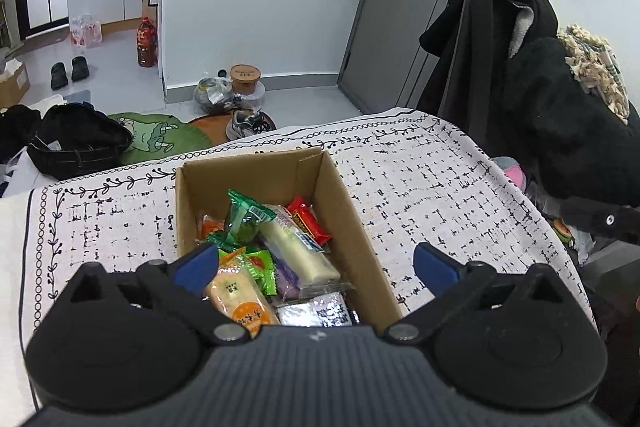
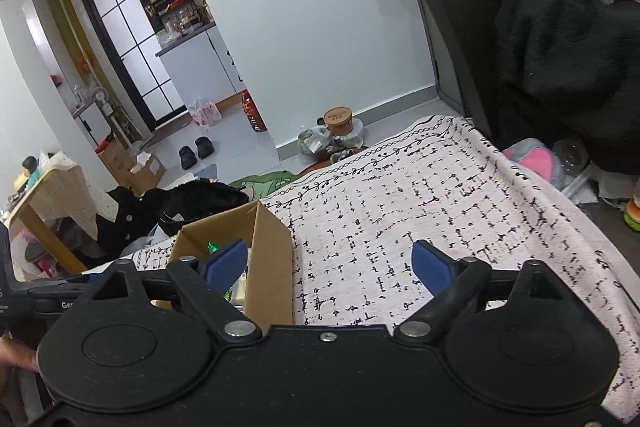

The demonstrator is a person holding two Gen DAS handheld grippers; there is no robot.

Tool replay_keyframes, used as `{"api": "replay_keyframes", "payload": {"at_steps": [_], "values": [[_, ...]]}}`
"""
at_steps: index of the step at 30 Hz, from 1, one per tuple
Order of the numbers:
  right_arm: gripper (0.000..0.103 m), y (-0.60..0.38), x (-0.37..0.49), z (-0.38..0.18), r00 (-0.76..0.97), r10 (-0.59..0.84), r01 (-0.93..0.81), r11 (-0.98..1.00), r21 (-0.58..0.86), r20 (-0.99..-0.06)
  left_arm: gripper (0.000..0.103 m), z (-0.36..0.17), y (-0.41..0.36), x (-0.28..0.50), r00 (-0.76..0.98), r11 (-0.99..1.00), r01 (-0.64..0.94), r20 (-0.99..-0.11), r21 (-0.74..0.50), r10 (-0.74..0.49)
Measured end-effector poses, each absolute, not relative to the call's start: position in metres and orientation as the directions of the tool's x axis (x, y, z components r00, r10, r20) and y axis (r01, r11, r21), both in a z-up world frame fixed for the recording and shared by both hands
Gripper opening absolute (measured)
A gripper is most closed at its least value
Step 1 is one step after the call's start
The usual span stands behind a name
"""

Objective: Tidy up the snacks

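An open cardboard box point(image 1: 352, 227) stands on the patterned cloth and holds several wrapped snacks: a green pack point(image 1: 244, 219), a red pack point(image 1: 310, 221), a long pale bar point(image 1: 298, 255) and a yellow-orange pack point(image 1: 244, 303). My left gripper point(image 1: 316, 265) hangs over the near end of the box, open wide, nothing between its blue pads. In the right wrist view the same box point(image 2: 268, 267) sits at the left. My right gripper point(image 2: 330, 263) is open above the cloth just right of the box, empty.
The white cloth with black marks point(image 2: 420, 195) covers the table. A chair draped with black coats point(image 1: 540, 99) stands at the right. Beyond the far edge, on the floor, lie a black bag point(image 1: 76, 143), shoes point(image 1: 248, 123) and a lidded tub point(image 1: 245, 78).
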State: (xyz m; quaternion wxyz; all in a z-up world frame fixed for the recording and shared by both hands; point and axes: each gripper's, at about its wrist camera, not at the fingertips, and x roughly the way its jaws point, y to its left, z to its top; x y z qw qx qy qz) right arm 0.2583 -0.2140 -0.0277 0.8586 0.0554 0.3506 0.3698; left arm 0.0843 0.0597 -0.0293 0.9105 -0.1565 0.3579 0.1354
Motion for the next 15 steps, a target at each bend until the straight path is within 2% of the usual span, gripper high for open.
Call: {"api": "replay_keyframes", "payload": {"at_steps": [10, 15], "values": [[0.103, -0.244, 0.255, -0.014, 0.489, 0.679, -0.587, 0.721, 0.369, -0.548, 0.103, -0.003, 0.043, 0.070, 0.703, 0.921, -0.355, -0.695, -0.159, 0.151], [0.103, -0.253, 0.251, -0.008, 0.484, 0.679, -0.589, 0.720, 0.368, -0.552, 0.103, 0.012, 0.036, 0.060, 0.699, 0.927, -0.345, -0.699, -0.143, 0.152]]}}
